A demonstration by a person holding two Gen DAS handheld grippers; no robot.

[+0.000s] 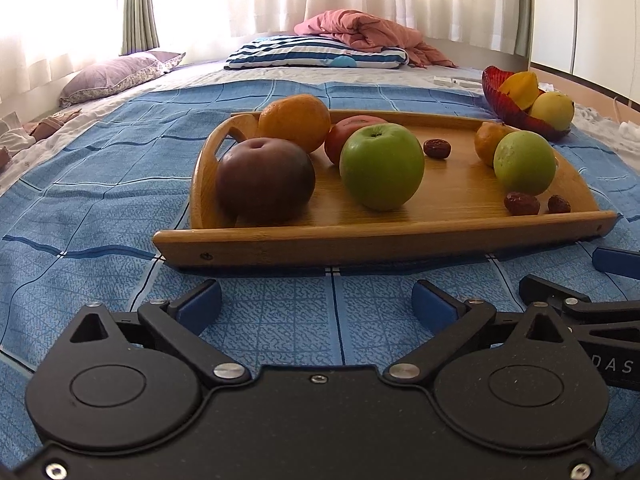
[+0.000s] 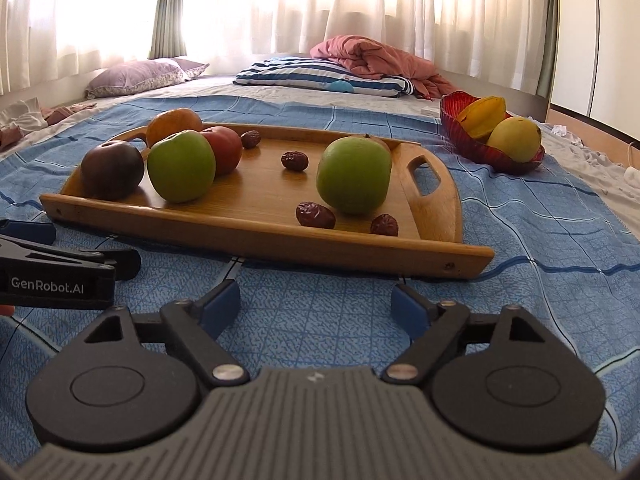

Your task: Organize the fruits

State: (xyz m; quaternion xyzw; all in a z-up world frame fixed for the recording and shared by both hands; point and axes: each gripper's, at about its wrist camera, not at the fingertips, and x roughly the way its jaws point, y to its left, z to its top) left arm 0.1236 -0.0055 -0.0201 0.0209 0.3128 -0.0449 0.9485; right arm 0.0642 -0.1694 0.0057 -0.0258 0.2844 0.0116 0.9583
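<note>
My left gripper (image 1: 316, 306) sat low over blue bedspread (image 1: 100, 200), fingers spread wide, nothing between. My right gripper (image 2: 316, 306) likewise agape, empty, just short of wooden tray (image 2: 256, 236). Tray lay on bedspread, holding dark plum (image 1: 265, 179), two green apples (image 1: 381, 166) (image 1: 524, 162), red apple (image 2: 224, 148), oranges (image 1: 295, 120), several dried dates (image 2: 315, 214). Red bowl (image 2: 450, 114) stood beyond tray's right end, apart from it, holding starfruit (image 2: 480, 118) and yellow fruit (image 2: 514, 138).
</note>
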